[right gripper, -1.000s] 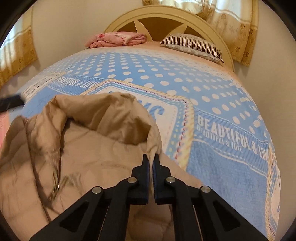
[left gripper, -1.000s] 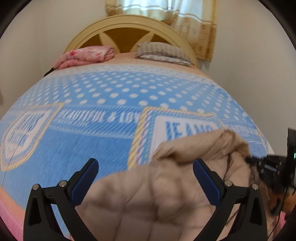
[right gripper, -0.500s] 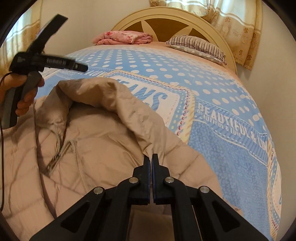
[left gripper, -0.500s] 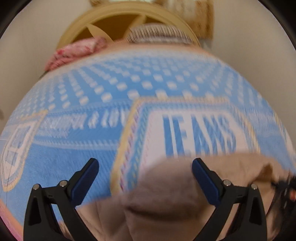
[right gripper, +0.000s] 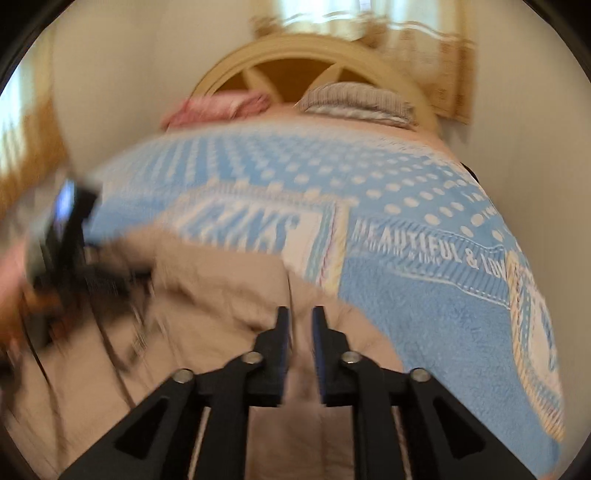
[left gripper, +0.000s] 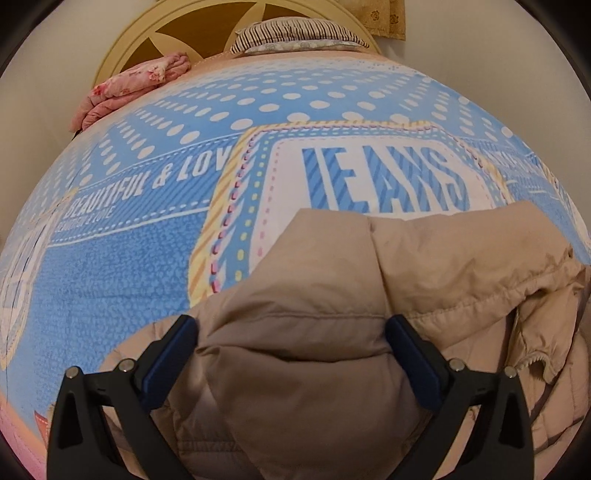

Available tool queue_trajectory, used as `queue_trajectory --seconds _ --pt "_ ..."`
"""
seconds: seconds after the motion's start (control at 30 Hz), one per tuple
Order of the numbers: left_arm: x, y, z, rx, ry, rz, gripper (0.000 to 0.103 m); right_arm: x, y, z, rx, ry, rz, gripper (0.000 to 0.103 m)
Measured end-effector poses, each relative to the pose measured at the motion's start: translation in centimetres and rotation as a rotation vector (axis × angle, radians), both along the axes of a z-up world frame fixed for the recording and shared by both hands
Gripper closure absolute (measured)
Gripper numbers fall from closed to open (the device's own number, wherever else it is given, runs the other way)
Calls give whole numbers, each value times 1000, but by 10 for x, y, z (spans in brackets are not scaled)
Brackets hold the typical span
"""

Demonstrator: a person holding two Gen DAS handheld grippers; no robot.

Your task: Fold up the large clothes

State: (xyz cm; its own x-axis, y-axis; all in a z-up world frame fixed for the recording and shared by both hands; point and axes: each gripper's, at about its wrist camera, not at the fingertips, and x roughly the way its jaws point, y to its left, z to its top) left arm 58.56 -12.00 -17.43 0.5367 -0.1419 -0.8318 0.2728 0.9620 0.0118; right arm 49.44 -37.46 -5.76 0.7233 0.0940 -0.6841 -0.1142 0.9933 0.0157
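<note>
A: How do the left tongs (left gripper: 290, 354) stand?

B: They are spread wide, the two blue pads far apart. A puffed fold of the beige padded jacket (left gripper: 332, 295) bulges up between them. The pads sit at either side of that fold, and whether they touch it cannot be told; they do not pinch it.

A: And the right tongs (right gripper: 300, 325)?

B: Their jaws have just been opening, and a narrow gap shows between the dark pads. The jacket (right gripper: 221, 295) lies under and beyond them, but no cloth is pinched in the gap. They are released. That view is smeared by motion blur.

A: Where is the jacket, then?

B: It lies on the bed, on the blue blanket (left gripper: 129, 277), at the end farthest from the headboard (left gripper: 207, 22). Its upper edge covers the lower rim of the white "JEANS" patch (left gripper: 384, 181) printed on the blanket. Seen from the left tongs, a ribbed cuff (left gripper: 535, 362) and a stitched hem show on the right part of the jacket.

A: What else is near?

B: In the right wrist view, the left tongs' dark body (right gripper: 66, 236) and the hand (right gripper: 14, 273) holding it sit to the left of the jacket, blurred. Up by the headboard lie a folded pink cloth (left gripper: 136, 88) and a striped pillow (left gripper: 295, 33), well apart from the jacket. A patterned curtain (right gripper: 424, 55) hangs behind the headboard.
</note>
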Motion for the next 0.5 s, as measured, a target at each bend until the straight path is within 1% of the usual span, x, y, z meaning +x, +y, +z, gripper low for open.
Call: queue_trajectory --seconds 0.03,0.07,0.1,0.13,0.17,0.2,0.27,0.3,0.33,0.4,0.43,0.47,0.5 --pt "1 -1 0 -1 -4 3 0 10 5 3 69 4 -17 55" --pt "2 -1 0 -1 -7 4 0 17 9 3 101 1 -24 45" --pt "1 -1 1 2 -12 6 0 25 18 1 121 -1 -14 46" --pt "1 0 3 1 -21 10 0 38 35 -6 90 13 8 46" --pt "-1 1 9 -2 -39 19 1 45 45 -12 56 24 17 68" --pt "-7 5 21 -23 -72 34 2 56 56 -24 30 58 26 96" --pt "-16 9 45 -89 -134 30 2 64 61 -43 42 112 12 96" --pt "-23 10 64 -144 -181 21 1 64 63 -53 25 123 9 96" --pt "-25 10 72 -168 -198 15 1 62 65 -61 12 129 21 96" --pt "-23 3 92 -262 -216 -33 0 57 64 -73 11 143 15 96" --pt "-19 -1 92 -284 -209 -43 0 56 61 -78 22 148 4 96" --pt "-12 -7 86 -289 -187 -46 0 55 58 -80 39 147 -4 96" --pt "-2 -13 72 -257 -145 -32 0 54 55 -81 49 146 -8 96"
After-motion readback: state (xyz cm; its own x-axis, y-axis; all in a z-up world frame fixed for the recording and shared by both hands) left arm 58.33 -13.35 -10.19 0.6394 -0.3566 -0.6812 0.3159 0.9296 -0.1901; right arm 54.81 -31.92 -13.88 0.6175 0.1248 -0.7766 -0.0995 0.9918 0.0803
